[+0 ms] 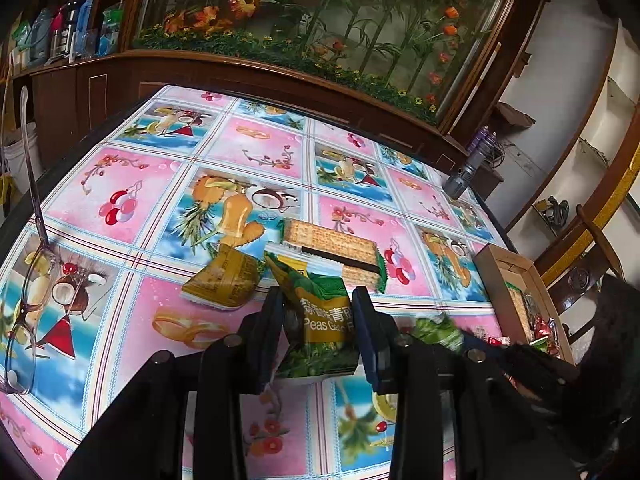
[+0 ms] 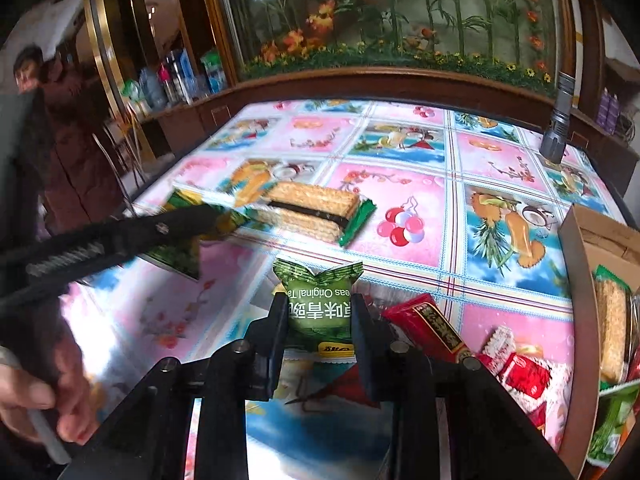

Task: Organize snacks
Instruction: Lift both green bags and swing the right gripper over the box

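My left gripper is shut on a green and yellow garlic pea packet, held just above the table. My right gripper is shut on a green original pea packet; it also shows in the left wrist view. A cracker sandwich pack lies on the table beyond, also in the right wrist view. A yellow-brown snack bag lies left of it. A cardboard box at the right holds several snacks. Red packets lie by the box.
The table has a fruit-patterned cloth. Eyeglasses lie at its left edge. A grey flashlight stands at the far right. A wooden cabinet with a plant display runs behind. A person stands at the left.
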Tool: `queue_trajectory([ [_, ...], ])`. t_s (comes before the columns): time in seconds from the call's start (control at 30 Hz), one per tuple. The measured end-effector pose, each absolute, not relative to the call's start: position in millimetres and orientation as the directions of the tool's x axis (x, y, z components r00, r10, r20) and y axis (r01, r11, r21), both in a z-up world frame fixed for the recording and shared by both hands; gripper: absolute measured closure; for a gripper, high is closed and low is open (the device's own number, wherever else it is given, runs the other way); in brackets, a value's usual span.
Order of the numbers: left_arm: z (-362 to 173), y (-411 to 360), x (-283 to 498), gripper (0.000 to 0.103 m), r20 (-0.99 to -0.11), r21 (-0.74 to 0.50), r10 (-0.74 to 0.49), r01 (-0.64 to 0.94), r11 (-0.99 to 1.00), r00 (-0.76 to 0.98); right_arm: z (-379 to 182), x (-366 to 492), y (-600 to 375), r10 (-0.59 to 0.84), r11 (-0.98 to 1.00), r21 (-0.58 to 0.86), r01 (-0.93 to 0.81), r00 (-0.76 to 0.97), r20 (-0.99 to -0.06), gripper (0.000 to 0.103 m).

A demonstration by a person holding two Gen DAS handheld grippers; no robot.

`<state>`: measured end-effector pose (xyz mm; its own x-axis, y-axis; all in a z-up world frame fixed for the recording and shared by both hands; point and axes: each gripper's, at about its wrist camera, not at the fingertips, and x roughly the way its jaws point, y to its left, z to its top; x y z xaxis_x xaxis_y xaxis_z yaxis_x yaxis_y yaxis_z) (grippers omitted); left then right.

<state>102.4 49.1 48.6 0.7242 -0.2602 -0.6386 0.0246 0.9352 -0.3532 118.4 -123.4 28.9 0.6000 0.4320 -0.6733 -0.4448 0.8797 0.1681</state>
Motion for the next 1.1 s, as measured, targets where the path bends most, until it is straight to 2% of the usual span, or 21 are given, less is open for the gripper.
queue_trajectory([
  [0.17,48,44,102,0.069,-0.638,-0.356,-0.269,0.033,0.934,0.722,43,112,-132,0.482,0.867,0.238,-0.437,0.619,-0.621,0.070],
  [1.1,49,22,96,0.069,-0.633,-0.335,-0.296,0.091,0.938,0.716,41,113,-150,0.474,0.879,0.279,-0.386,0.650,-0.594,0.070],
])
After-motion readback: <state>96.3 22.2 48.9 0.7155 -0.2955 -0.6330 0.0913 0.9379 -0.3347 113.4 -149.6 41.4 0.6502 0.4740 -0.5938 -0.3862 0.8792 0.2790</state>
